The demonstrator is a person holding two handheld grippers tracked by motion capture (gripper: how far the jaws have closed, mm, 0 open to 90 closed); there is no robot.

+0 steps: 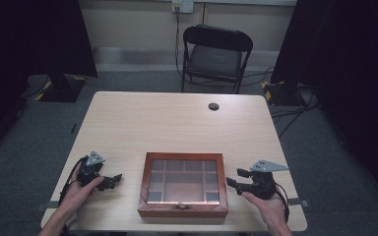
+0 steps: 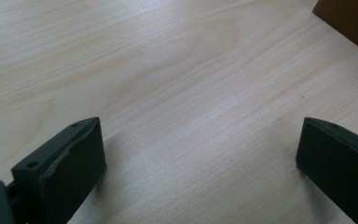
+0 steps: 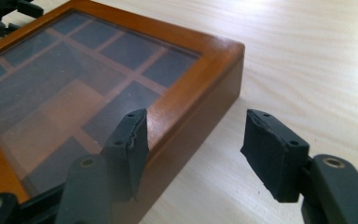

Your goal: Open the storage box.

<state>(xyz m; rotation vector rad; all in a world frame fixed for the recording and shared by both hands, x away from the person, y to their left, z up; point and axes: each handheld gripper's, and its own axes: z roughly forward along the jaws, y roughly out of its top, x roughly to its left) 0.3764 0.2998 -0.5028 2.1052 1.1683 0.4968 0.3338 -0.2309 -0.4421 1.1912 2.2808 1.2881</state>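
Right gripper (image 3: 193,149): jaws partly apart, holding nothing, beside the wooden box's (image 3: 200,88) right edge.
Left gripper (image 2: 200,158): jaws wide, empty, over bare counter (image 2: 168,70).
Wooden box: lid closed, counter's near middle.

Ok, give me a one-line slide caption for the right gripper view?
Right gripper, jaws open, poised over the corner of the glass-lidded wooden box on the table.

A: Location?
B: Recording lab. Black curtains (image 1: 39,34) both sides, grey carpet (image 1: 142,81), cables (image 1: 295,113) on the floor, wall socket (image 1: 182,6), one folding chair (image 1: 215,56) behind a bare desk (image 1: 177,123).
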